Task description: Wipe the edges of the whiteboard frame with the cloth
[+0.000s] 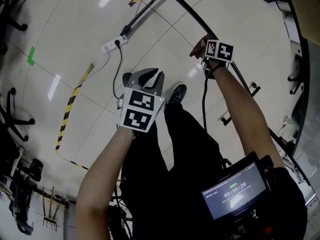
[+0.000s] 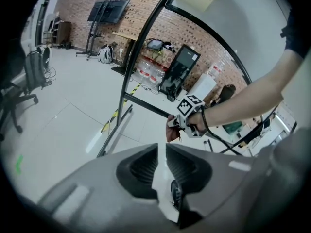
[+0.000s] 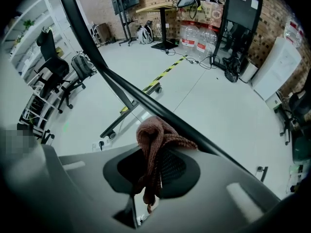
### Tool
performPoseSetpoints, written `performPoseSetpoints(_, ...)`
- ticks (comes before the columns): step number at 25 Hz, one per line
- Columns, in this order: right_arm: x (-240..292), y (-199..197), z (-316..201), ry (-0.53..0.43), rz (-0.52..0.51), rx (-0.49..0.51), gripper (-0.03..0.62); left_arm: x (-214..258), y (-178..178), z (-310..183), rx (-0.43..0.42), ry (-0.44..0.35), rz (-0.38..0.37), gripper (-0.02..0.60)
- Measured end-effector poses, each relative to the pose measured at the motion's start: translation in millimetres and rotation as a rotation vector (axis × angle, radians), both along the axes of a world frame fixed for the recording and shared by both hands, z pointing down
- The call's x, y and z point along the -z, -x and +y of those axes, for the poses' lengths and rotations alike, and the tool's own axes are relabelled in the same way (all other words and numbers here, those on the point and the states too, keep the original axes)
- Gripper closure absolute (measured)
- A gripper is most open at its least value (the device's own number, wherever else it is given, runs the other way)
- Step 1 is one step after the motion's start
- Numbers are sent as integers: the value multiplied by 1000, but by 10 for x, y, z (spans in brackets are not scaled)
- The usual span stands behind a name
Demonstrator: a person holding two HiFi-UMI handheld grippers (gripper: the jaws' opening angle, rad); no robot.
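Note:
The whiteboard's black frame edge [image 1: 187, 8] runs diagonally down the head view and crosses the right gripper view [image 3: 112, 81] just beyond the jaws. My right gripper [image 1: 202, 51] is shut on a reddish-brown knitted cloth [image 3: 155, 140], which bunches over the jaw tips and lies against that edge. The left gripper view also shows the cloth [image 2: 171, 132] held on the frame's lower bar [image 2: 146, 106]. My left gripper [image 1: 149, 76] hangs away from the frame above the floor. Its jaws [image 2: 161, 154] stand a narrow slit apart with nothing between them.
A white power strip [image 1: 114, 45] with a black cable lies on the floor by the whiteboard stand's foot. Yellow-black tape [image 1: 70, 109] marks the floor at left. Office chairs [image 3: 53, 72] stand beyond. A timer screen [image 1: 235, 191] sits at the person's chest.

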State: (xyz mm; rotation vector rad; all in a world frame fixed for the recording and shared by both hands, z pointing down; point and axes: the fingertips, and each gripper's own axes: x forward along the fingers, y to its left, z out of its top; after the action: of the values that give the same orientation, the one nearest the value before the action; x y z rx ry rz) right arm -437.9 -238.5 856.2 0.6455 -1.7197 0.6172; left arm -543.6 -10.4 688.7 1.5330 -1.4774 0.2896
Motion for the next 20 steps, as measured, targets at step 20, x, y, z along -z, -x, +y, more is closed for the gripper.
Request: performPoseSetpoints(20,-7,950,4,-5,-80,23,536,-169,631,211,36,43,-26,531)
